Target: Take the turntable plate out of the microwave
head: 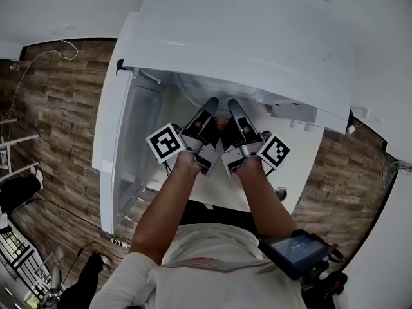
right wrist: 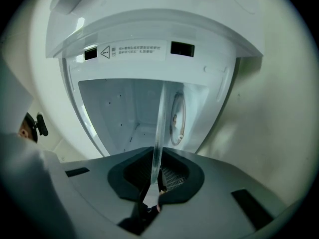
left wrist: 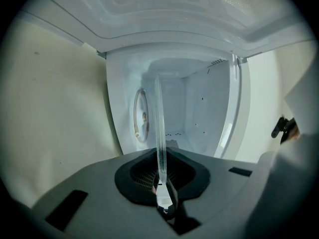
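Wood-plank floor (head: 58,108) surrounded a white microwave oven (head: 244,37), with its white door (head: 119,147) swung open at the left of the head view. At the cavity mouth the left gripper (head: 210,103) had its jaws drawn narrow and pinched on the near rim of the clear round glass turntable plate (left wrist: 159,123). Its own view showed the glass edge-on, a thin line running straight away from the left gripper (left wrist: 161,185). The plate was inside the cavity, apart from the oval roller ring (left wrist: 141,116) on the cavity floor, so it looked lifted off the ring. Just beside the left one, the right gripper (head: 233,104) was also clamped narrow on that near rim. Its view again showed the plate (right wrist: 159,128) edge-on, leaving the right gripper (right wrist: 152,185).

Judged from this, the whole disc lay beyond both sets of fingertips, flat and deeper in the oven, with neither hand nearer. The withdrawal likely needed both grippers to draw back together toward the person, keeping the plate flat to clear the opening.
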`<act>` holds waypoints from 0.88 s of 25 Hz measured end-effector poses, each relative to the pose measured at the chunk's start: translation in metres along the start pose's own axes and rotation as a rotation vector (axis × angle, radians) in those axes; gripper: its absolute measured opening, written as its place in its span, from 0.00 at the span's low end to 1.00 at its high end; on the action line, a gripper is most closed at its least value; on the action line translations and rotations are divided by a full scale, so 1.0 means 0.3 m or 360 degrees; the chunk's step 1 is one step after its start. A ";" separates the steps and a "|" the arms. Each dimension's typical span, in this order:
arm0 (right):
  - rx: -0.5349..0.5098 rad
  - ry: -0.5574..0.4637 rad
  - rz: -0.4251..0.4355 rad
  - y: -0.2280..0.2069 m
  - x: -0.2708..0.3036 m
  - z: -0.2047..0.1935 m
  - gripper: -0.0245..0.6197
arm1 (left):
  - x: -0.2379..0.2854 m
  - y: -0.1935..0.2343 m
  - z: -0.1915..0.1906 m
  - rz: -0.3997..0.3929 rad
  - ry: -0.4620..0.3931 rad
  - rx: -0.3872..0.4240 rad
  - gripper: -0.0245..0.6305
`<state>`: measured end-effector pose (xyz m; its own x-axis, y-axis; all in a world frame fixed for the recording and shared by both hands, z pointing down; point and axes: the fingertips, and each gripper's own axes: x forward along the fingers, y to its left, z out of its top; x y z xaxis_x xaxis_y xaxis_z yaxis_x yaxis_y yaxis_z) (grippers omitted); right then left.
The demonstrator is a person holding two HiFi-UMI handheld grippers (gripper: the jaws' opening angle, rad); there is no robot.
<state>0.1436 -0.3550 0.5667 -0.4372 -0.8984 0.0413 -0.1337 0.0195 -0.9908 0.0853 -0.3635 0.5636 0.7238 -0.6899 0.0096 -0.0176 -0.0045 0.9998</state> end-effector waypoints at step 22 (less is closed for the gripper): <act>-0.0001 0.0064 0.0032 0.068 -0.094 -0.076 0.10 | -0.114 -0.067 -0.065 -0.0018 -0.0051 -0.0002 0.10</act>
<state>0.1328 -0.3192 0.5482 -0.4753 -0.8794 0.0266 -0.1251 0.0377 -0.9914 0.0744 -0.3258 0.5433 0.7015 -0.7127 -0.0025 -0.0085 -0.0118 0.9999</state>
